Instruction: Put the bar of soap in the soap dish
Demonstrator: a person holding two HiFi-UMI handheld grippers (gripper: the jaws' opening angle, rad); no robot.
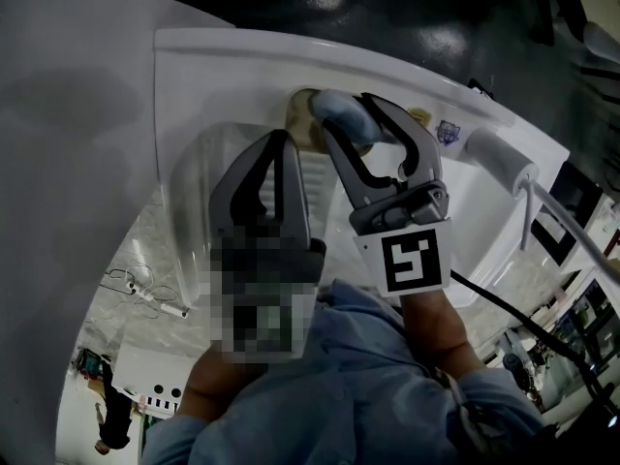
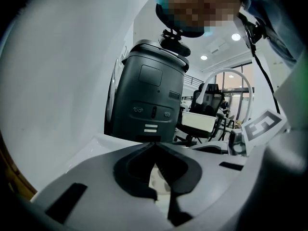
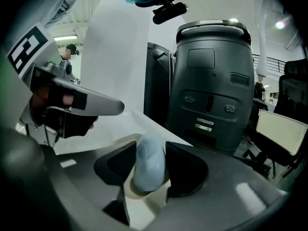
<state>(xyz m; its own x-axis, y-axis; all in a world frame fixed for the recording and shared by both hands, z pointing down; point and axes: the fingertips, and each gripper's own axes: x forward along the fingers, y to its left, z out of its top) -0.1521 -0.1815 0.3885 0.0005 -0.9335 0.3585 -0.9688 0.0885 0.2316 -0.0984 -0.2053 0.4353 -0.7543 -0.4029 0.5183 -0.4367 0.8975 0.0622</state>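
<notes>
Light-blue sleeves; grey left gripper and right gripper, black jaws; white cube, black square marker; black cable.

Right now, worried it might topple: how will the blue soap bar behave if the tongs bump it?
Probably tips easily: the soap bar stands on end in the soap dish. Its smooth, rounded surface looks slippery.

Head view: soap dish largely hidden behind the bar of soap and the fingers of the right gripper; only its left rim shows.
</notes>
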